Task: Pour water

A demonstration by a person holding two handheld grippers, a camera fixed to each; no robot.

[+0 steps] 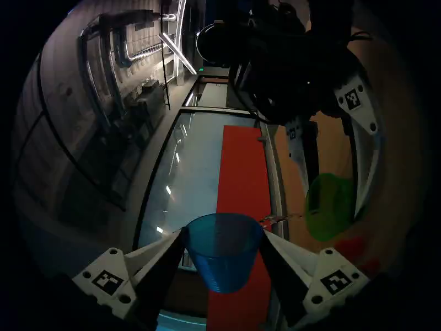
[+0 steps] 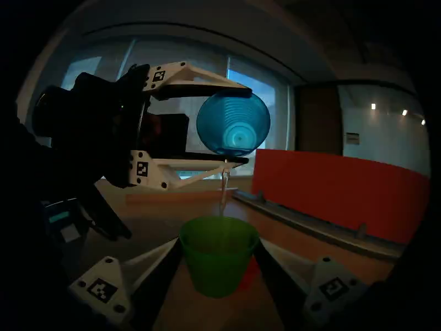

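Green cup sits clamped between our right gripper's jaws, while our left gripper, shut on the tipped blue cup, sends a thin stream down. We judge a steady tilt, centred over the rim, avoids spills.

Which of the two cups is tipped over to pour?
The blue cup: it is tipped on its side, a thin stream of water falling from its rim into the green cup, which is held upright below.
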